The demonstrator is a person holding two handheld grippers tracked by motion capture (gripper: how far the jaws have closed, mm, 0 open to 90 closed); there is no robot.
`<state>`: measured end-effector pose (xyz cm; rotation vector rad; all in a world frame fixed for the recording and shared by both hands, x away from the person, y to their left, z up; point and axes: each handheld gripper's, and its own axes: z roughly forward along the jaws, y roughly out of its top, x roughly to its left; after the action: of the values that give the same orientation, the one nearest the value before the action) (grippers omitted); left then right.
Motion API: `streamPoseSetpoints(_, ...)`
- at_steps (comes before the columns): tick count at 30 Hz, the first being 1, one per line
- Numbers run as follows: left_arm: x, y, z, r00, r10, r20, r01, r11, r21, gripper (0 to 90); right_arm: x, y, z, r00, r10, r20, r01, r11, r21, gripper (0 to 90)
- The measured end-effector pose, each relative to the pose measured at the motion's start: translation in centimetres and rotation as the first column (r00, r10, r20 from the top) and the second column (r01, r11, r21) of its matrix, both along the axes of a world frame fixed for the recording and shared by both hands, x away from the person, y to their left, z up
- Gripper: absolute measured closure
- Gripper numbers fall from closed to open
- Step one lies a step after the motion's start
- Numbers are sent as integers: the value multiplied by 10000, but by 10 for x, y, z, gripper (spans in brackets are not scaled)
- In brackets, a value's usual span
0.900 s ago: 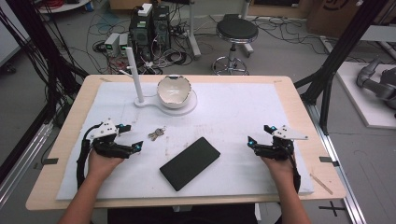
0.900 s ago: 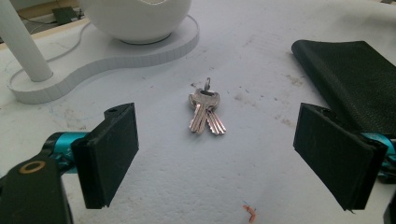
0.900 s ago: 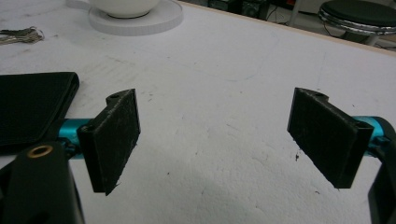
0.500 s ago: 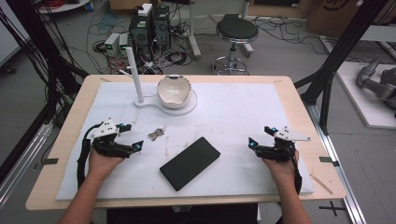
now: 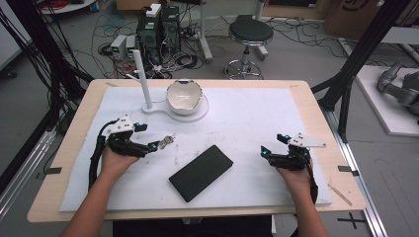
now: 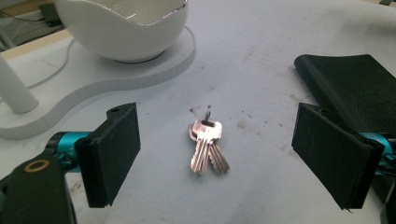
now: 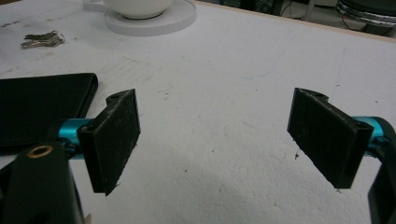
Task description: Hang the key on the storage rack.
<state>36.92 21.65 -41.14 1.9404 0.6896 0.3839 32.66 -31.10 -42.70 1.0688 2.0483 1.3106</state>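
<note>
A small bunch of silver keys (image 6: pixel 208 144) lies flat on the white mat (image 5: pixel 247 118), just ahead of my left gripper (image 6: pixel 219 140) and level with the gap between its jaws. That gripper (image 5: pixel 154 145) is open and touches nothing, its tips a little short of the keys (image 5: pixel 168 140). A flat black case (image 5: pixel 201 172) lies at an angle in the middle of the mat. My right gripper (image 5: pixel 265 151) rests at the right side, open, with bare mat between its jaws (image 7: pixel 215 130). The black case (image 7: pixel 42 107) lies to its left.
A white bowl (image 5: pixel 184 95) sits on a flat white base (image 5: pixel 200 109) with an upright white post (image 5: pixel 142 79) at the back of the mat. Bowl (image 6: pixel 121 23) and base rise just beyond the keys. The wooden table edge (image 5: pixel 316 108) frames the mat.
My left gripper has edged a little forward and to the right, toward the keys. The right gripper, the keys and the case have stayed put.
</note>
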Motion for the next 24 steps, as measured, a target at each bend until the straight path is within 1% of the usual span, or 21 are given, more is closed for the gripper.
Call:
streamPoseSetpoints(3,9,-13,4,9995,-275,-150,278,9993,251,180,0,-1,0,10000,-39,-2,39,10000,66,173)
streamPoseSetpoints(5,16,-21,6,9983,-543,-213,552,9975,441,194,0,-2,0,10000,-48,-61,49,9999,148,173)
streamPoseSetpoints(6,19,-25,6,9974,-640,-337,655,9968,450,206,1,-2,0,9999,-45,-130,48,9998,214,173)
streamPoseSetpoints(9,28,-34,2,9957,-683,-623,727,9949,701,218,2,-4,-1,9999,-79,-148,83,9995,296,173)
streamPoseSetpoints(10,32,-37,0,9942,-698,-817,762,9941,779,230,2,-4,-1,9998,-81,-161,86,9995,305,173)
streamPoseSetpoints(11,34,-39,-2,9934,-688,-917,766,9935,846,256,2,-4,-1,9999,-73,-153,78,9995,302,173)
streamPoseSetpoints(12,37,-41,-4,9925,-662,-1024,767,9918,1021,275,2,-4,-1,9999,-79,-142,84,9995,301,173)
streamPoseSetpoints(13,39,-43,-6,9918,-581,-1135,704,9917,1074,289,2,-4,-1,9998,-72,-164,77,9994,329,173)
streamPoseSetpoints(15,43,-44,-8,9895,-587,-1319,746,9901,1186,324,2,-4,-1,9999,-53,-152,58,9995,322,173)
streamPoseSetpoints(17,46,-46,-10,9898,-548,-1312,720,9889,1299,382,2,-4,-1,9999,-64,-158,69,9994,335,173)
streamPoseSetpoints(19,47,-48,-13,9885,-577,-1397,779,9866,1437,467,3,-4,-1,9999,-22,-157,27,9994,346,173)
streamPoseSetpoints(21,48,-49,-16,9864,-592,-1530,828,9849,1524,523,3,-4,-1,10000,6,-84,-3,9993,363,173)
streamPoseSetpoints(22,49,-50,-17,9859,-588,-1567,835,9842,1560,542,3,-4,-1,9999,15,-101,-11,9993,385,173)
streamPoseSetpoints(24,49,-51,-18,9870,-556,-1509,801,9835,1620,576,3,-5,-1,10000,-16,-65,19,9992,394,173)
